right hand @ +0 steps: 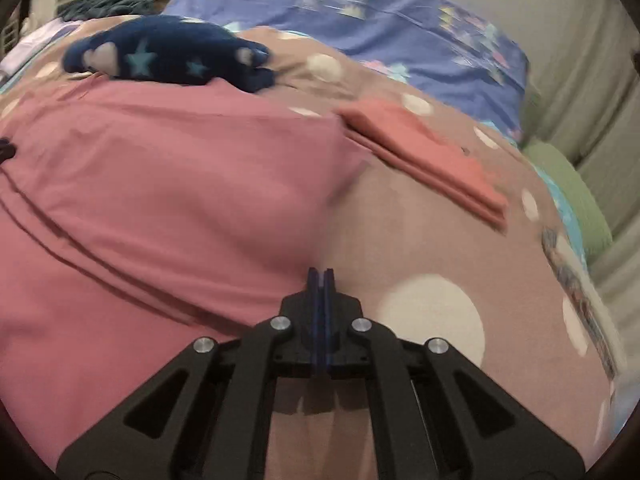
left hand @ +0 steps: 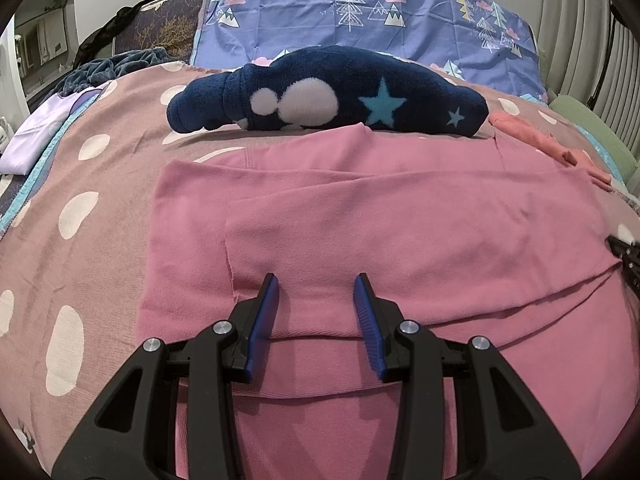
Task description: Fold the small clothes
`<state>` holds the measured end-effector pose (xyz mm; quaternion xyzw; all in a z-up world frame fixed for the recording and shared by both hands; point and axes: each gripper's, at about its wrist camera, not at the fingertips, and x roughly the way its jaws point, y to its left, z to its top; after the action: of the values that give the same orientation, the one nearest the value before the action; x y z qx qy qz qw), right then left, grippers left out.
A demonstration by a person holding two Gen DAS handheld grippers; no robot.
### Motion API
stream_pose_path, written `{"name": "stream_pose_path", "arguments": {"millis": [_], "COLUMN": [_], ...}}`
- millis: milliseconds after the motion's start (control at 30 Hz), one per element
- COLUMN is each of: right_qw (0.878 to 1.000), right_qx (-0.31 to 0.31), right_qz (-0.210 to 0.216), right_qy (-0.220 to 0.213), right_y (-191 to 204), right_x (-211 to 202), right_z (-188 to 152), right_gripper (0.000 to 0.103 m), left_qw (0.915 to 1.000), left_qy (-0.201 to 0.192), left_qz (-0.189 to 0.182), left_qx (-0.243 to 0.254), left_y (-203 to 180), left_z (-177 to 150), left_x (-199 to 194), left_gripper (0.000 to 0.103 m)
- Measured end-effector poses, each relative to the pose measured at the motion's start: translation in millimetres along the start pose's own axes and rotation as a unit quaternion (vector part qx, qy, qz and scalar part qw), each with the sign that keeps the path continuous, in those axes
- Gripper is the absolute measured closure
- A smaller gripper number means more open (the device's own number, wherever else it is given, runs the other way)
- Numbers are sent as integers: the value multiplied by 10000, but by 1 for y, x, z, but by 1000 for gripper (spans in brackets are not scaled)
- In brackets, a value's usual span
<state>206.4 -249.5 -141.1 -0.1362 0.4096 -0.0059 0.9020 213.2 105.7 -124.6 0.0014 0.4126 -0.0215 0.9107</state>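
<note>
Landmark: we take the pink garment as our reference; it lies spread flat on the dotted bedspread, partly folded, one layer doubled over another.
Left gripper: we see it angled downward over the garment's near part, its blue pads standing partly apart with nothing pinched between them; whether the tips touch the cloth we cannot tell.
Right gripper: we see it pitched downward at the garment's right edge, its pads pressed flat together; the tips sit right at the fabric's border, and we cannot tell whether any cloth is caught in them.
Blur: the right wrist view is smeared throughout.
Navy plush piece: beyond the garment's far edge, touching it, patterned with stars and white blobs.
Folded coral cloth: just beside the garment's far right corner.
Blue tree-print bedding: well behind the garment, past the plush piece.
</note>
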Motion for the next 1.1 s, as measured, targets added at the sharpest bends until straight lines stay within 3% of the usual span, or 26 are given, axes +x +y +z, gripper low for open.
{"name": "stream_pose_path", "arguments": {"millis": [133, 233, 300, 367, 500, 633, 800, 933, 1100], "right_qw": [9944, 9909, 9870, 9906, 9797, 9778, 9733, 9674, 9528], "right_qx": [800, 823, 870, 823, 1347, 1429, 1530, 1617, 1854], "right_qz": [656, 1004, 1310, 1093, 1474, 1523, 1704, 1950, 2402], "right_qy": [-213, -357, -338, -66, -176, -186, -154, -63, 91], "right_y": [-15, -12, -12, -8, -23, -24, -22, -22, -23], "right_x": [-37, -58, -65, -54, -65, -75, -90, -103, -120], "right_z": [-3, -15, -32, -42, -59, -69, -86, -107, -135], "right_gripper": [100, 87, 71, 71, 70, 70, 62, 62, 62], "left_qw": [10000, 9997, 9989, 9984, 9985, 9995, 9950, 9942, 9914], "left_qy": [2, -28, -64, -129, -222, 71, 174, 292, 352], "left_qz": [-44, -186, -372, -433, -440, -212, -797, -1017, -1244], "left_qx": [-35, -122, -274, -337, -247, -227, -572, -186, 186], "left_y": [1, 5, 11, 16, 31, 53, 71, 63, 50], "left_z": [0, 0, -1, -5, -28, -66, -97, -122, -144], "left_x": [0, -4, -14, -27, -58, -73, -101, -115, -133], "left_gripper": [62, 59, 56, 54, 49, 49, 49, 51, 60]}}
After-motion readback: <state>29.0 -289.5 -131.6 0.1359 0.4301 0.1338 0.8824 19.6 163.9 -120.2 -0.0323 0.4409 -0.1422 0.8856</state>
